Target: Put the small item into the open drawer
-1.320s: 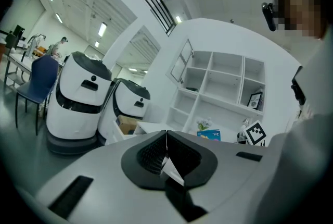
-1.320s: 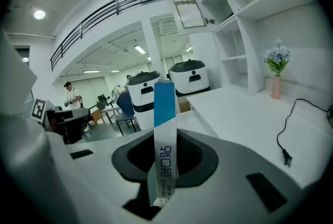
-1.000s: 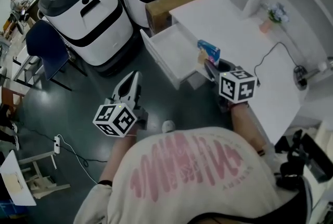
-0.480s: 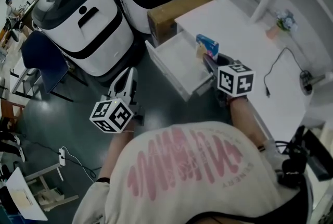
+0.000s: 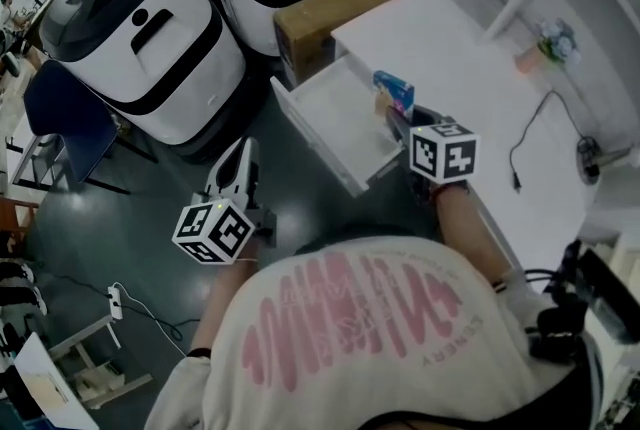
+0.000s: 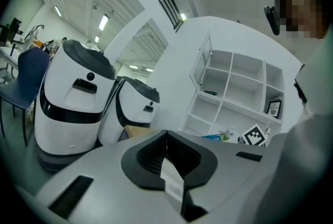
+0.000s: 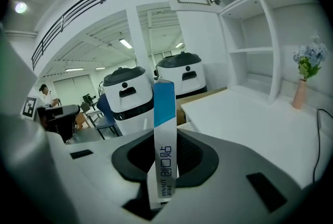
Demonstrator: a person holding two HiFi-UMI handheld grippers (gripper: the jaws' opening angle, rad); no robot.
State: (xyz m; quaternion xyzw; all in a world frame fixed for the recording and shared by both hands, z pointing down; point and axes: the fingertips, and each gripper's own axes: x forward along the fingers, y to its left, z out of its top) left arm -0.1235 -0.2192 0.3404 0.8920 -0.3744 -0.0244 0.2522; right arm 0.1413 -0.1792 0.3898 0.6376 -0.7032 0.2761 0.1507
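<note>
One small box, light and stiff by the look of it, pinched edge-on at its lower end by the right gripper, beside the open drawer. Left gripper closed, empty.

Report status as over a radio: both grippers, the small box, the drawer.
Left gripper shut, empty. Right gripper shut on small box, at the open drawer edge. Nothing seen blocking the drawer.

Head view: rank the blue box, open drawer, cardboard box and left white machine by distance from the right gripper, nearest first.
1. blue box: in the right gripper jaws.
2. open drawer: just left.
3. cardboard box: beyond the drawer.
4. left white machine: far upper left.
</note>
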